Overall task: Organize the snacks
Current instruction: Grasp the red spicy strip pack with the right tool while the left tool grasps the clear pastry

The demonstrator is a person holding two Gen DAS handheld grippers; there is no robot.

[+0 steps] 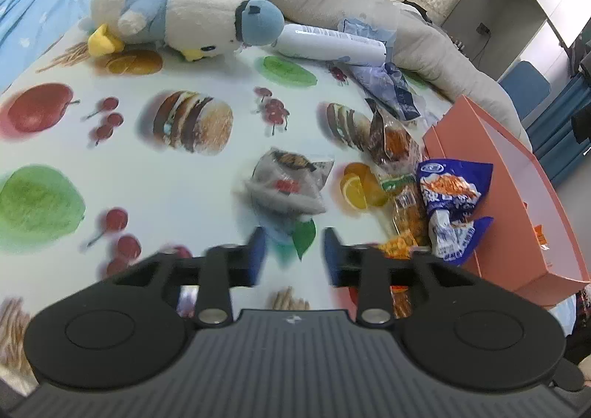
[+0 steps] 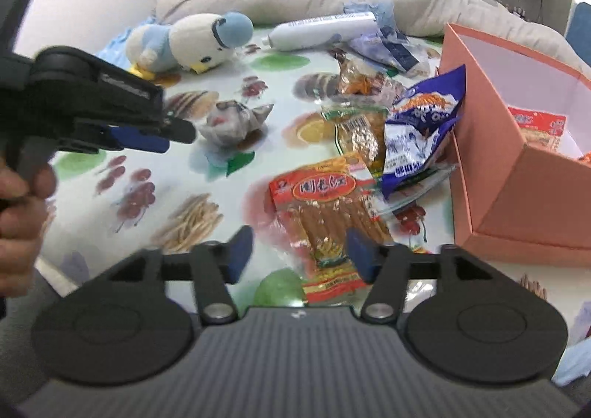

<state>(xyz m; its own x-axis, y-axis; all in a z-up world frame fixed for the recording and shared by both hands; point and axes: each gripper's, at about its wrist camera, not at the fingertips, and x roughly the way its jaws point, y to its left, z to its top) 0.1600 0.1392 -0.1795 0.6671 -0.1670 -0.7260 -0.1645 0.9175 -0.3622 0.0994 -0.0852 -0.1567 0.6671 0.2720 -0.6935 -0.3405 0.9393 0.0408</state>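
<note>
Here the left claw (image 1: pixel 293 251) hangs spread and empty just short of a grey snack packet (image 1: pixel 286 183) on the fruit-printed table (image 1: pixel 207 203); only the right wrist view shows this claw from the side, gripped by a hand (image 2: pixel 20 218); the right claw (image 2: pixel 299 251) is spread too, straddling a red-labelled packet of snack sticks (image 2: pixel 325 218); rightward, a blue-and-white bag (image 2: pixel 421 133) leans against the pink box (image 2: pixel 491 159), where that view shows a red packet (image 2: pixel 539 126) inside.

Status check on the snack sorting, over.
Left gripper open, empty, facing grey packet. Right gripper open, straddling red-orange packet, not clamped. Pink box open at right; blue bag leaning against it.
</note>
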